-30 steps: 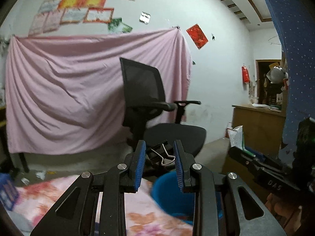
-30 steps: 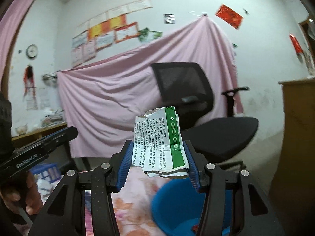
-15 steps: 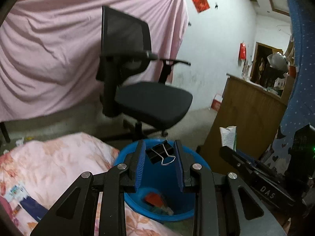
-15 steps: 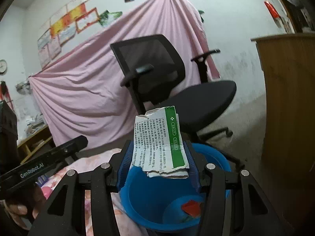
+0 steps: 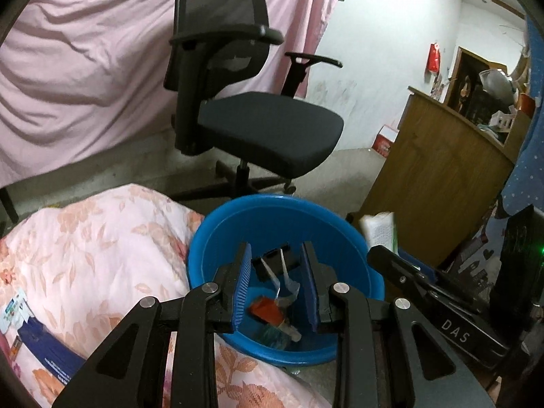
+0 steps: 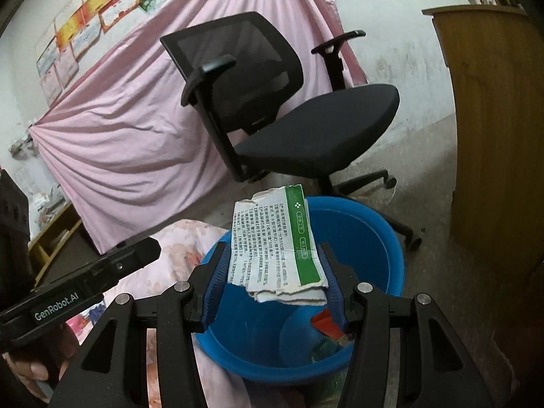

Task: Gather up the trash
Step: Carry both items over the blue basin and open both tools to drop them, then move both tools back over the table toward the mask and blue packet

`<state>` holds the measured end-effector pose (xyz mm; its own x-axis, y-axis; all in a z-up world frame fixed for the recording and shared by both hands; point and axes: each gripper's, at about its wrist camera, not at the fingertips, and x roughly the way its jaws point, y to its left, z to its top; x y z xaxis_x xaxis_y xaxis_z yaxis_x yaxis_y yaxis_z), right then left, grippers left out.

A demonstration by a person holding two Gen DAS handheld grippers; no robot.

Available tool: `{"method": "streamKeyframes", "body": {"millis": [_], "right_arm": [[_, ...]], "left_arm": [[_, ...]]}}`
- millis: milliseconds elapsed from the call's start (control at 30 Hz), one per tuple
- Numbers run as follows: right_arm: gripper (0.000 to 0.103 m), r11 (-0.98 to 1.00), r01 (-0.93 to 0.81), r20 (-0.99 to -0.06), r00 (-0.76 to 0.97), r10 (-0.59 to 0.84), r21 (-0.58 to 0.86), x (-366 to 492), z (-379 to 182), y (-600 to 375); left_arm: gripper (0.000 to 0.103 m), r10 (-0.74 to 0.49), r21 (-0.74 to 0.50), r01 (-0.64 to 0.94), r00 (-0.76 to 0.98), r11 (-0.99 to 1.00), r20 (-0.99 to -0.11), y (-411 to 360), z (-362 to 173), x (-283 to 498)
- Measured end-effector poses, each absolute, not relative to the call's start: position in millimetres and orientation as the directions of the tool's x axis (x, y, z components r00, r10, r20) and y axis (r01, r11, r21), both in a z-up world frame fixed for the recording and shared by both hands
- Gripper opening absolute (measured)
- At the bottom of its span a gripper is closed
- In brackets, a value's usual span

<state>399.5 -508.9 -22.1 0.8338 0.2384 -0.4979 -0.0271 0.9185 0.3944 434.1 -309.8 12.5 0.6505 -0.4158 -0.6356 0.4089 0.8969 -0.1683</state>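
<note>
A blue bucket (image 5: pixel 272 201) stands on the floor by a floral quilt, with a red wrapper (image 5: pixel 265 309) and other scraps at its bottom. My left gripper (image 5: pixel 276 250) hangs over the bucket and its jaws are opening. A black binder clip (image 5: pixel 274 261) sits tilted and blurred between the pads with gaps on both sides. My right gripper (image 6: pixel 273 255) is shut on a torn white and green paper carton (image 6: pixel 275 251), held over the bucket's rim (image 6: pixel 374 217). The same carton (image 5: pixel 379 231) shows at the right of the left wrist view.
A black office chair (image 5: pixel 258 125) stands just behind the bucket. A wooden cabinet (image 5: pixel 438 176) is at the right. The pink floral quilt (image 5: pixel 95 244) at the left bears a blue booklet (image 5: pixel 44 350). A pink sheet (image 6: pixel 129 129) covers the back wall. A hand (image 6: pixel 34 367) holds the left gripper.
Both grippers have tipped downward and come over the blue bucket. The binder clip, held upright between the left pads before, now sits loose and tilted. The right gripper keeps its carton.
</note>
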Motion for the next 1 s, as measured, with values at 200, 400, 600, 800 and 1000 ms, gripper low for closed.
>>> {"method": "streamKeyframes", "body": {"millis": [200, 400, 600, 800, 1000], "right_arm": [[0.054, 0.914, -0.003, -0.515, 0.825, 0.231, 0.406, 401, -26, -512], [0.057, 0.915, 0.007, -0.507, 0.835, 0.217, 0.403, 400, -24, -514], [0.063, 0.921, -0.002, -0.465, 0.863, 0.198, 0.39, 394, -14, -513], [0.07, 0.932, -0.029, -0.401, 0.898, 0.183, 0.361, 388, 2, -504], [0.077, 0.934, -0.098, -0.268, 0.943, 0.198, 0.344, 374, 28, -485]], "left_arm": [[0.039, -0.389, -0.173, 0.377, 0.629, 0.91, -0.674, -305, 5, 441], [0.046, -0.381, -0.174, 0.363, 0.641, 0.915, -0.666, -297, 7, 437], [0.056, -0.366, -0.174, 0.336, 0.674, 0.926, -0.642, -287, 14, 432], [0.069, -0.339, -0.177, 0.292, 0.738, 0.94, -0.584, -264, 32, 420], [0.089, -0.267, -0.138, 0.228, 0.839, 0.964, -0.474, -234, 53, 395]]}}
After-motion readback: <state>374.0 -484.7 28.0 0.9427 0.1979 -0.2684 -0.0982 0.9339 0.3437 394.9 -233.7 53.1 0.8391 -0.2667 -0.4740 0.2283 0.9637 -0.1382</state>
